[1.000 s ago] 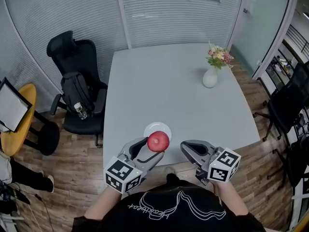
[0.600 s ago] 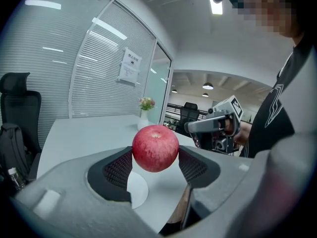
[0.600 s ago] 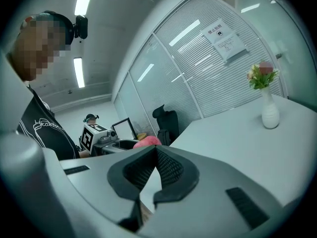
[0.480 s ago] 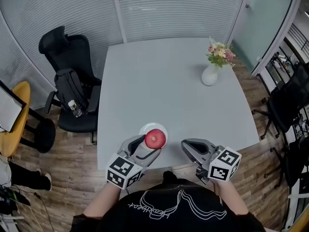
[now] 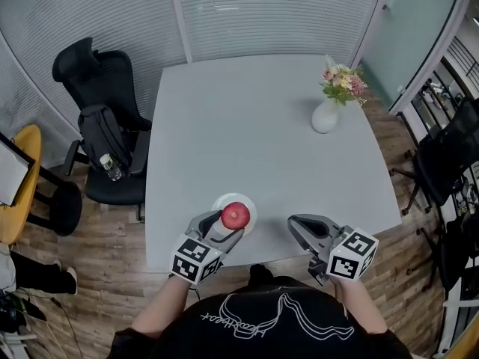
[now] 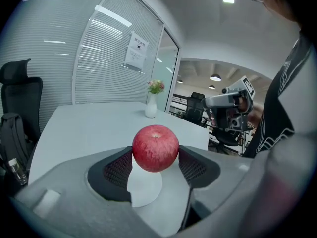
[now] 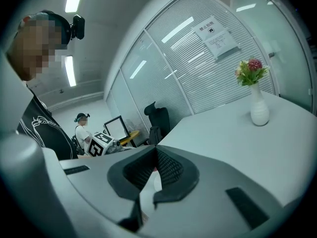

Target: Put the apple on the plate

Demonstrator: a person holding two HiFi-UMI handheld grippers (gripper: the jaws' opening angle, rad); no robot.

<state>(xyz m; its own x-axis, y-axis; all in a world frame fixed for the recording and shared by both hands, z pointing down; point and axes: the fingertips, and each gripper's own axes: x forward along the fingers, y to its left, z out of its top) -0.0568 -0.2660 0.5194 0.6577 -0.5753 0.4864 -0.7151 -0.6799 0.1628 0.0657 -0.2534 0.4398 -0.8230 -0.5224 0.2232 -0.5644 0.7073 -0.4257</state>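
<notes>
A red apple [image 5: 235, 215] [image 6: 155, 148] is clamped between the two jaws of my left gripper [image 5: 224, 225] [image 6: 155, 163], which is shut on it. The apple hangs just above a small white plate [image 5: 246, 205] [image 6: 144, 185] near the table's front edge. My right gripper [image 5: 305, 232] [image 7: 154, 171] hovers to the right of the plate over the front edge; its jaws stand almost closed with nothing between them.
A white vase of flowers [image 5: 327, 115] [image 7: 259, 109] stands at the far right of the grey table [image 5: 254, 126]. A black office chair with a backpack [image 5: 101, 137] is left of the table, another chair [image 5: 445, 163] at the right. A yellow stool [image 5: 19, 185] is far left.
My left gripper has carried the apple slightly forward and down over the plate. The view has shifted a little; the right gripper has hardly moved.
</notes>
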